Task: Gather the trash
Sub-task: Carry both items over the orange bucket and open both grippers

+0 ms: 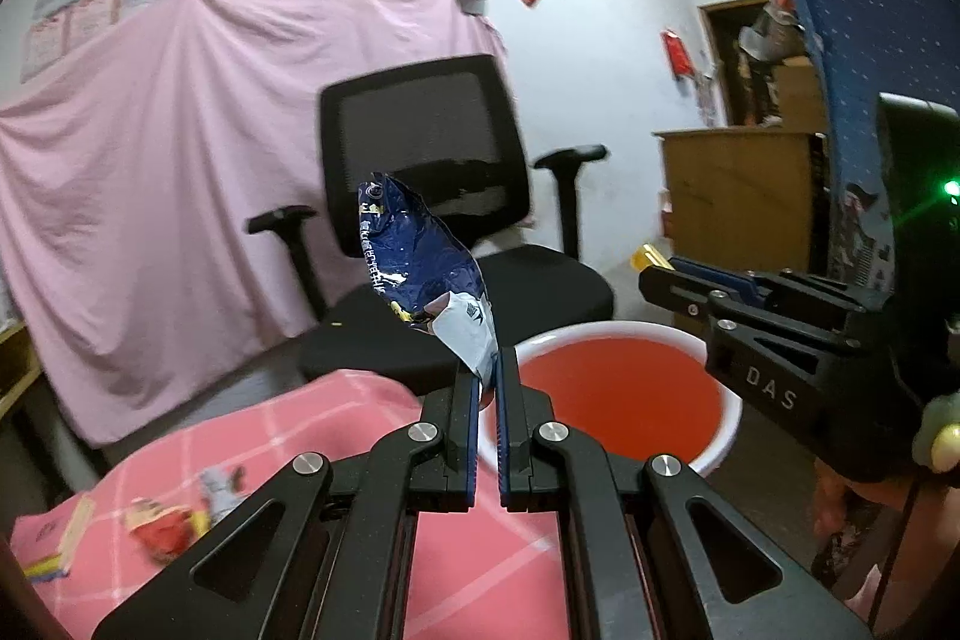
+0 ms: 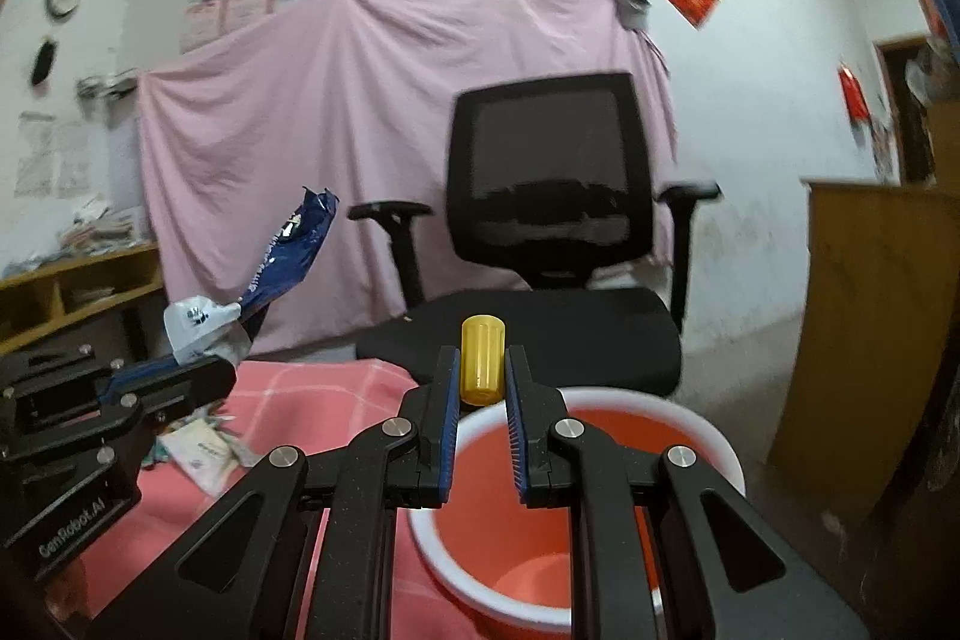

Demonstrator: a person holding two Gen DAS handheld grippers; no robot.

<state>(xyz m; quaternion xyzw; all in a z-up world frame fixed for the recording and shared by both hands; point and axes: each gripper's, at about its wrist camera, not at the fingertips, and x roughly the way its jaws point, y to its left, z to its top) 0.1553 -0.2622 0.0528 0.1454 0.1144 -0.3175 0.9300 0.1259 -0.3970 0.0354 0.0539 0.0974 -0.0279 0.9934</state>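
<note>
My left gripper (image 1: 487, 376) is shut on a crumpled blue and white snack wrapper (image 1: 420, 274), which stands up from the fingertips just left of the red bin (image 1: 624, 394). The same wrapper shows in the right wrist view (image 2: 282, 256), held by the left gripper (image 2: 198, 370). My right gripper (image 2: 483, 370) is shut on a small yellow cylinder (image 2: 482, 367), held upright over the far rim of the red bin (image 2: 576, 550). The right gripper also shows at the right of the left wrist view (image 1: 660, 274).
A pink checked cloth (image 1: 336, 436) covers the surface left of the bin, with a red wrapper (image 1: 162, 526), a white wrapper (image 1: 222, 484) and a booklet (image 1: 60, 538) on it. A black office chair (image 2: 540, 244) stands behind the bin. A wooden cabinet (image 2: 870, 328) stands at the right.
</note>
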